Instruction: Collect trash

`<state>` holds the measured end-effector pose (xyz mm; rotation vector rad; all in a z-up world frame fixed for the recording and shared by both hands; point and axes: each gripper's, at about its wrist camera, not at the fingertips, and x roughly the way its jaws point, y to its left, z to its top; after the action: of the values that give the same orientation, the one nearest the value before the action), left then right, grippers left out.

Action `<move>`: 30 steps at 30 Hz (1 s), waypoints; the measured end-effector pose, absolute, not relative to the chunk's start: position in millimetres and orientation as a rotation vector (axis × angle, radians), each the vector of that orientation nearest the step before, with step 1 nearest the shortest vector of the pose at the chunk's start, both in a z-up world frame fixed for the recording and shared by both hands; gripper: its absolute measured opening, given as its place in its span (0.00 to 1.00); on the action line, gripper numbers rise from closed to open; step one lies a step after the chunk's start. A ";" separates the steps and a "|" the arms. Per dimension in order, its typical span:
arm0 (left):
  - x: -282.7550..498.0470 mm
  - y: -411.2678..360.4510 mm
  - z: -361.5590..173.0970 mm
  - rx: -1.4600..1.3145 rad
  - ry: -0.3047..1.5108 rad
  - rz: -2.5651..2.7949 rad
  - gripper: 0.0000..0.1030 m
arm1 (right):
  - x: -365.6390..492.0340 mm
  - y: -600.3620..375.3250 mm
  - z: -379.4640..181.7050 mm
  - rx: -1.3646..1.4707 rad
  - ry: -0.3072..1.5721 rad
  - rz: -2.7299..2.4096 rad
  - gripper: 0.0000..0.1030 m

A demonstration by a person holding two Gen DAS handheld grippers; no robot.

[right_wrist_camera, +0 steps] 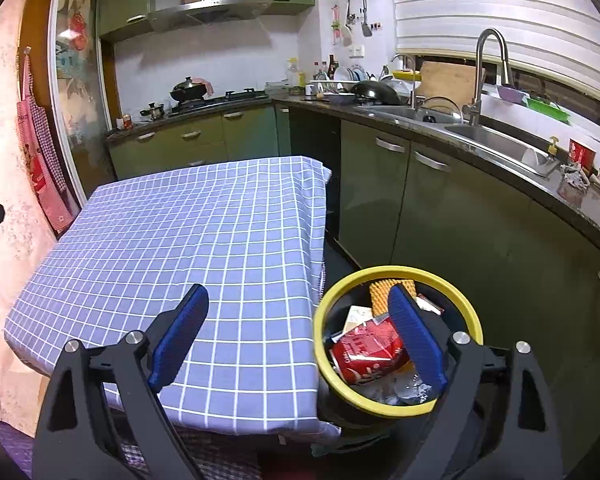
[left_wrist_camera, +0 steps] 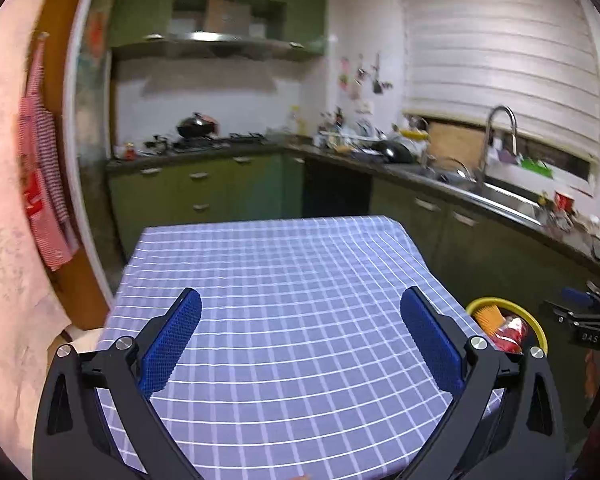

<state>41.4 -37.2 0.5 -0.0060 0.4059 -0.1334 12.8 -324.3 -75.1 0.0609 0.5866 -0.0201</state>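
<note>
A yellow-rimmed black trash bin stands on the floor at the table's right side. It holds a red can, an orange waffled piece and crumpled wrappers. The bin also shows in the left wrist view. My right gripper is open and empty, with its right finger over the bin and its left finger over the table. My left gripper is open and empty above the blue checked tablecloth. The right gripper shows at the right edge of the left wrist view.
The table with the blue checked cloth stands in a kitchen. Green cabinets and a counter with a sink run along the right. A stove with a wok is at the back. A pink wall with a hanging red apron is on the left.
</note>
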 end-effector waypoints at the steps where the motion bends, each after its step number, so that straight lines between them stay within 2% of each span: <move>1: 38.4 -34.3 0.7 -0.010 0.402 -0.123 0.95 | 13.0 -323.5 -74.4 0.060 0.586 -0.018 0.84; 30: 22.9 -23.0 0.9 0.018 0.408 -0.066 0.95 | 14.5 -322.7 -68.4 0.057 0.576 -0.018 0.85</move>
<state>22.9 -23.0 0.9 0.0179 0.4082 -0.0661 14.5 -322.7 -68.4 0.0569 0.5764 -0.0176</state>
